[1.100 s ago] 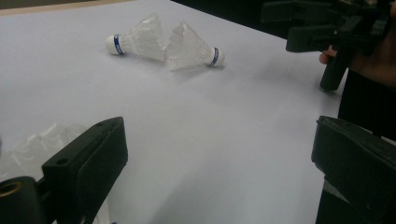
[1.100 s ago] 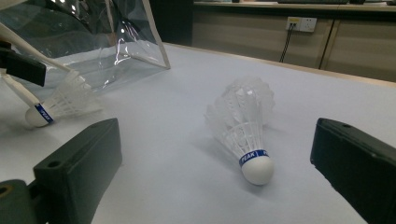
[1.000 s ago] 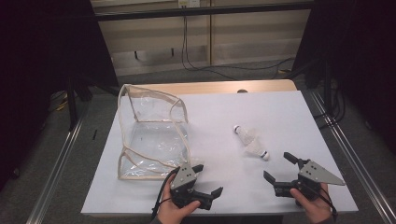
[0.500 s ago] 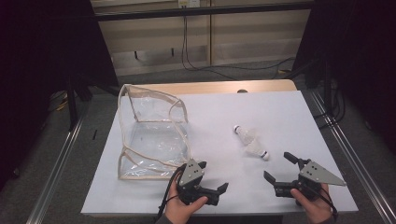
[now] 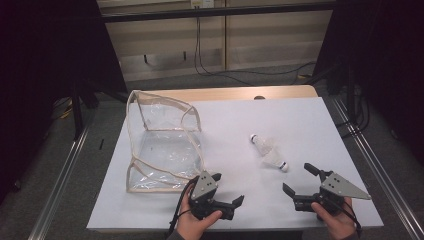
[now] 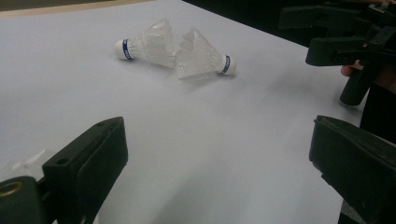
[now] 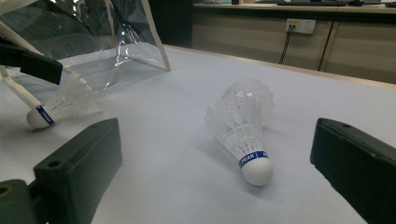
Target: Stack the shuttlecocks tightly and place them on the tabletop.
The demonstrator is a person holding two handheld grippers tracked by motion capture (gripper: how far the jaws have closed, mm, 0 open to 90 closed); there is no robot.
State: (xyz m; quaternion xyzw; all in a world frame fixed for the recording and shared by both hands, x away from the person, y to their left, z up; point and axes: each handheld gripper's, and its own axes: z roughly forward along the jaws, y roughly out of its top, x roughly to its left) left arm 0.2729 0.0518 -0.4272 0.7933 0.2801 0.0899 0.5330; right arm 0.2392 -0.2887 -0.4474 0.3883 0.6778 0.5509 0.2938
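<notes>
Two shuttlecocks (image 5: pixel 268 152) lie on white surface (image 5: pixel 310 125), skirts meeting, corks pointing opposite ways, long axis diagonal. Right gripper (image 5: pixel 300 181) nearer, jaws spread wide, empty, nearest cork straight ahead between jaws. Left gripper (image 5: pixel 227 192) also spread, empty, pair well ahead of it. Clear bag (image 5: pixel 162 142) stands left of pair, open; looks empty, though film glare hides much. Third shuttlecock (image 7: pixel 56 106) lies at bag's mouth.
</notes>
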